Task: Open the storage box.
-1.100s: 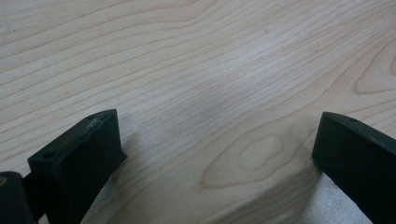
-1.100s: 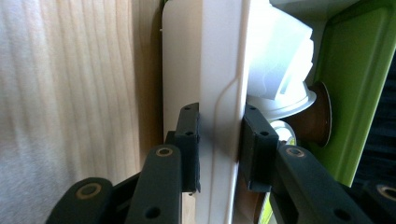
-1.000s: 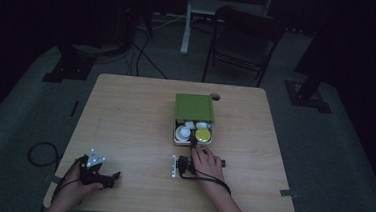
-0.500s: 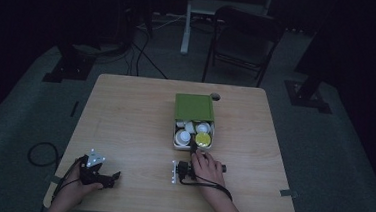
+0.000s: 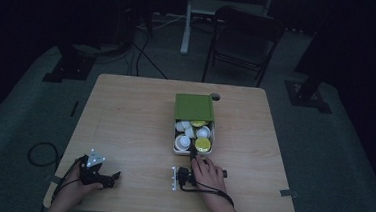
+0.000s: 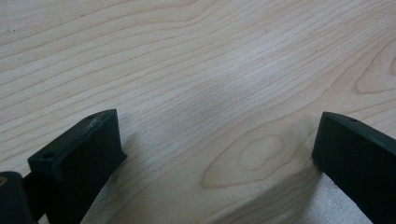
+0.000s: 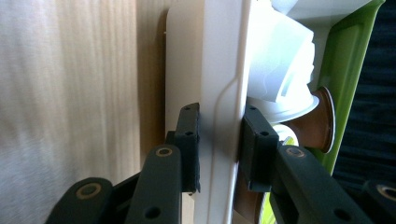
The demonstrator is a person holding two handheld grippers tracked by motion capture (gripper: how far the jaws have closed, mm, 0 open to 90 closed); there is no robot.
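Since the earlier frame the white tray (image 5: 194, 137) had slid nearer, out of its green sleeve (image 5: 194, 107) mid-desk. The right gripper (image 7: 219, 140) pinched its thin, stiff, light front wall; the left gripper (image 6: 215, 154) rested spread.

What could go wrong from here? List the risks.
1. The right tongs pinch only the thin front wall of the white drawer; the grip could slip off.
2. The drawer is full of loose capsules; a jerk might spill them.
3. The green sleeve is unheld, so it may drag along the table.
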